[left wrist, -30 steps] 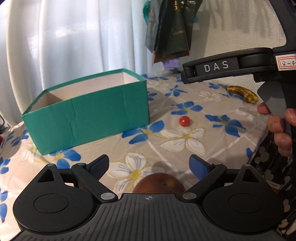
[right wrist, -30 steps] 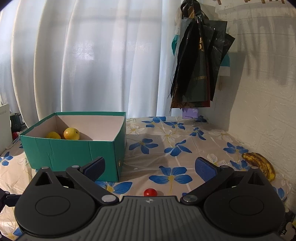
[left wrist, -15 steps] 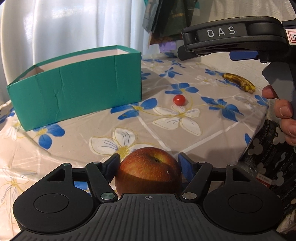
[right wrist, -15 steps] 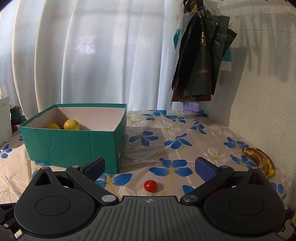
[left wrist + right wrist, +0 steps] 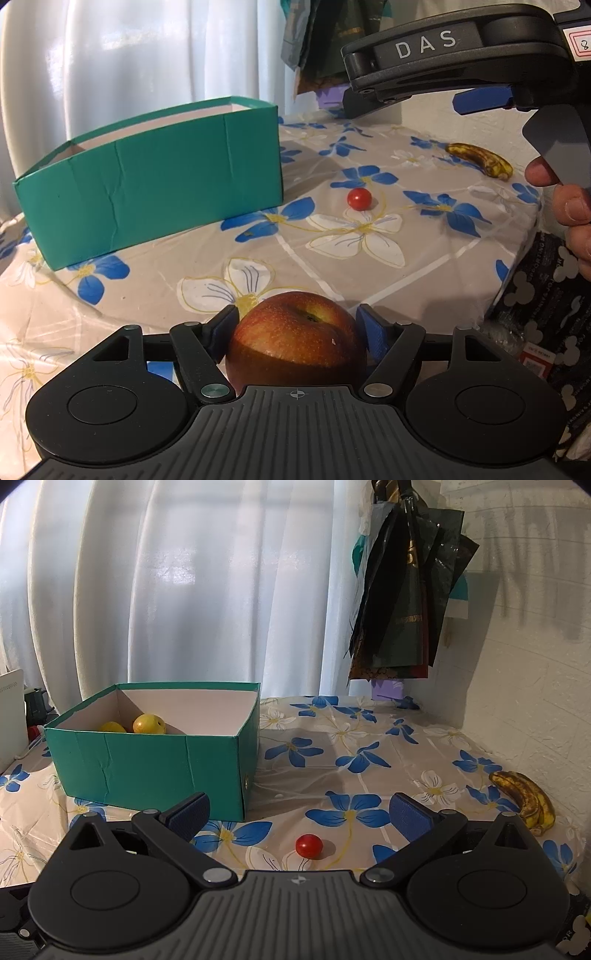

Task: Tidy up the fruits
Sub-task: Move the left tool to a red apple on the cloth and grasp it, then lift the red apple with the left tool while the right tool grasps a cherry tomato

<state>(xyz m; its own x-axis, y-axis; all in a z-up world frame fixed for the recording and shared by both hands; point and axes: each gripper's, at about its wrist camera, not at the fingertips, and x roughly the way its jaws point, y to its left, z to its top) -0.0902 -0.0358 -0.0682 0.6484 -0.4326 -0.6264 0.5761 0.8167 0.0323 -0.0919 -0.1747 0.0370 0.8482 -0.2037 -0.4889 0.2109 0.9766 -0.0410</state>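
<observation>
In the left wrist view, the green box (image 5: 155, 177) stood at the left of the frame on the flowered tablecloth (image 5: 332, 266). At the bottom centre, the left gripper (image 5: 297, 328) had its jaws clamped on the red apple (image 5: 295, 339), having just closed in on it. A cherry tomato (image 5: 359, 198) lay beyond, right of centre, and a spotted banana (image 5: 480, 158) at the upper right. The right gripper (image 5: 299, 810) hung with jaws apart and empty above the tomato.
</observation>
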